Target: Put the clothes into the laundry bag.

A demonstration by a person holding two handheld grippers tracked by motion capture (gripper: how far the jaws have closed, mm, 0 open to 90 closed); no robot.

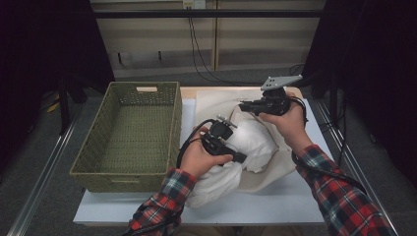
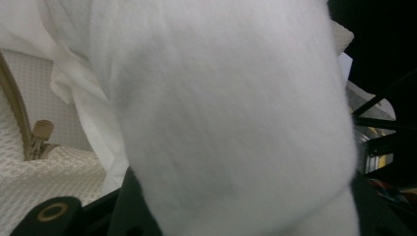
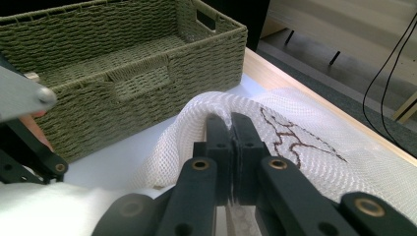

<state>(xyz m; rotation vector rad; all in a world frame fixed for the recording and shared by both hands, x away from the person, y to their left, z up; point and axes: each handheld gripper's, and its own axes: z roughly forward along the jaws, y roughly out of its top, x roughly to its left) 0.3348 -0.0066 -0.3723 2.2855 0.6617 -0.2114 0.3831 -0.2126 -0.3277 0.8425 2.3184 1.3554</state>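
A bundle of white cloth (image 1: 255,140) hangs between the jaws of my left gripper (image 1: 240,155), which is shut on it above the mouth of a white mesh bag (image 1: 275,169). In the left gripper view the cloth (image 2: 231,113) covers most of the picture and hides the tips of that gripper (image 2: 246,206). The bag's zipper pull (image 2: 42,132) shows at the left. My right gripper (image 3: 228,123) is shut on the bag's raised edge (image 3: 206,105) and holds it up. From above, the right gripper (image 1: 242,104) sits behind the cloth.
A green woven basket (image 1: 142,86) stands to the left of the bag, with nothing inside it; its wall (image 3: 137,93) is close to the right gripper. Everything rests on a white board (image 1: 275,204) with a wooden strip at the back. Cables trail from both grippers.
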